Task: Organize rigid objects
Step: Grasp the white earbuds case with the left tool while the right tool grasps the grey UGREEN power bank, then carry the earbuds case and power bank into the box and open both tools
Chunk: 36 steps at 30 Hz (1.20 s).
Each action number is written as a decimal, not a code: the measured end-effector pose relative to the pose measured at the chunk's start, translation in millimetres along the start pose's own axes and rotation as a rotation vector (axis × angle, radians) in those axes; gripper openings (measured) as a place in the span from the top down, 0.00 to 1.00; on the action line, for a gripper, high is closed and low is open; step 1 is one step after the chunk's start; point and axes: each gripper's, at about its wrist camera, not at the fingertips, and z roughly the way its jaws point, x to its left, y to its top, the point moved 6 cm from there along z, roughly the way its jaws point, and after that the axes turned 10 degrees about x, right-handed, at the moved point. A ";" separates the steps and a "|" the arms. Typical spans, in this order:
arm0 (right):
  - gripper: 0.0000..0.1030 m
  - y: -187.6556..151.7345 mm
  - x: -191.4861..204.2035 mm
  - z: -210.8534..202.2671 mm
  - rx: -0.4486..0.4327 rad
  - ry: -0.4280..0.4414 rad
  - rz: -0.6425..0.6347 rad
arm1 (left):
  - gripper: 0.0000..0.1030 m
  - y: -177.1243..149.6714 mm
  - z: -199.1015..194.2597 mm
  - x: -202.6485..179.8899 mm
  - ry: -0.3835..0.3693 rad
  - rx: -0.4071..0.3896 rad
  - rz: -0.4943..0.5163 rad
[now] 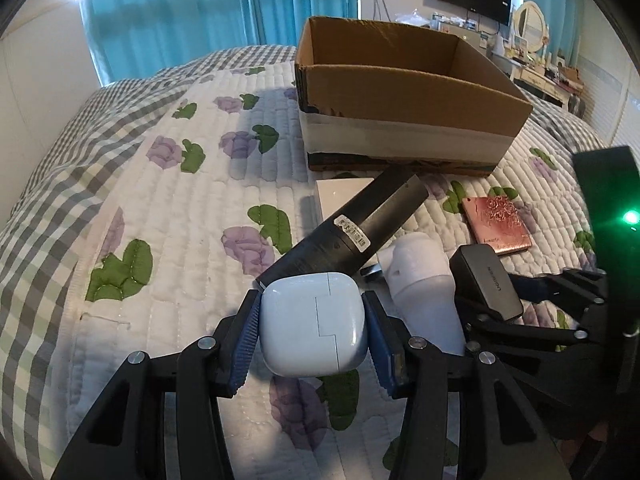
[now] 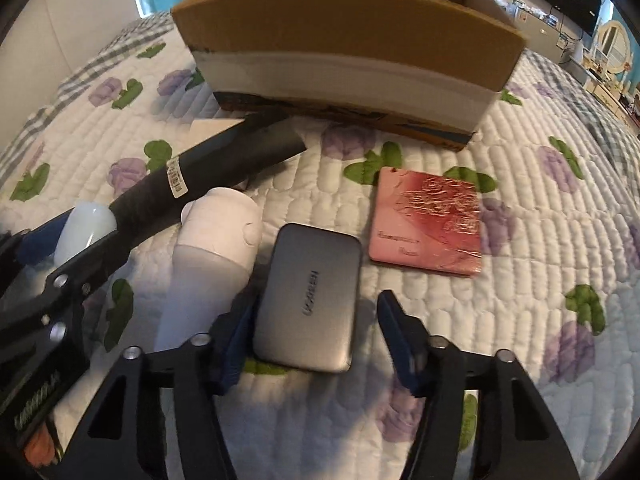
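A white earbud case (image 1: 314, 322) sits clamped between the pads of the left gripper (image 1: 312, 332) above the quilted floral bedspread (image 1: 168, 208). The right gripper (image 2: 316, 336) gapes wide around a grey charger (image 2: 310, 298), one pad touching. Beyond stands an open cardboard box (image 1: 404, 92); teal curtains (image 1: 180, 12) hang behind the bed's far edge.

The bed's quilt (image 1: 192, 208) is white with purple flowers and green leaves, bordered by grey-and-white check. The cardboard box (image 1: 404, 92) is brown with a white band low on its side. The earbud case (image 1: 314, 322) is pale blue-white between blue ribbed fingers (image 1: 245, 344). The tube (image 1: 352, 228) is black, the charger (image 2: 308, 296) grey, the booklet (image 2: 428, 220) pink with a shiny floral print, the curtains (image 1: 224, 4) teal.
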 end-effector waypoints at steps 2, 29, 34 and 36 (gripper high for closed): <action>0.57 0.8 3.6 4.3 0.007 0.008 0.006 | 0.51 -1.1 0.4 0.1 -0.001 0.001 0.002; 0.58 -3.5 -19.2 -154.4 -0.278 -0.090 0.013 | 0.51 31.7 -109.4 -35.1 -0.088 -0.135 0.074; 0.58 10.8 -21.6 -201.4 -0.344 -0.087 -0.010 | 0.51 61.2 -145.7 -41.2 -0.106 -0.189 0.107; 0.58 20.4 -23.5 -222.9 -0.381 -0.093 -0.018 | 0.51 77.0 -158.6 -42.4 -0.124 -0.207 0.115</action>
